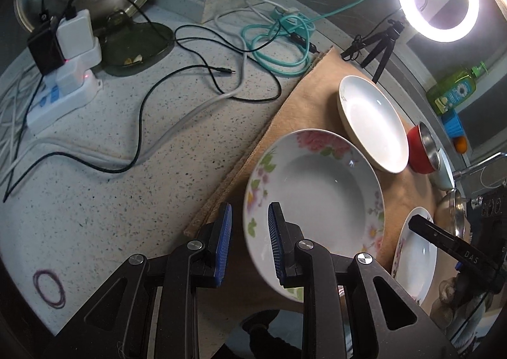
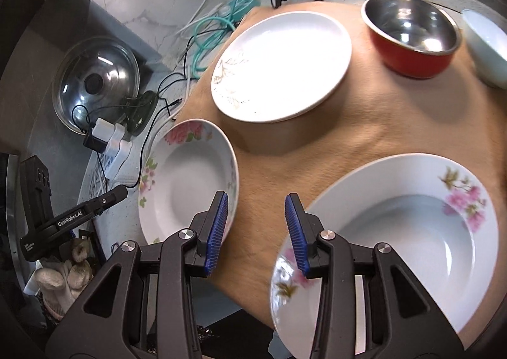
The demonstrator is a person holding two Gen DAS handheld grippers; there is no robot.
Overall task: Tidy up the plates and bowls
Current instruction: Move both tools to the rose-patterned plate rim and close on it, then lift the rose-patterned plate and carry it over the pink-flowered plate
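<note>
Speckled stone surface carries a tan cloth on which the dishes lie, with a clutter of cables and a power strip just beside it. The left tool stands with its jaws parted and nothing between them, one pad over the near rim of a flowered deep plate. The right tool is likewise parted and empty, between that plate and a second flowered plate. A plain white plate, a red steel-lined bowl and a pale bowl sit farther back, well apart from both tools. As I judge it, the main risk is a thin rim grip: a glazed rim may slip from the pads once lifted, tipping the plate. The left-hand plate also reaches the cloth's edge, so a nudge could slide it onto the cables. Both tools close together could knock.
</note>
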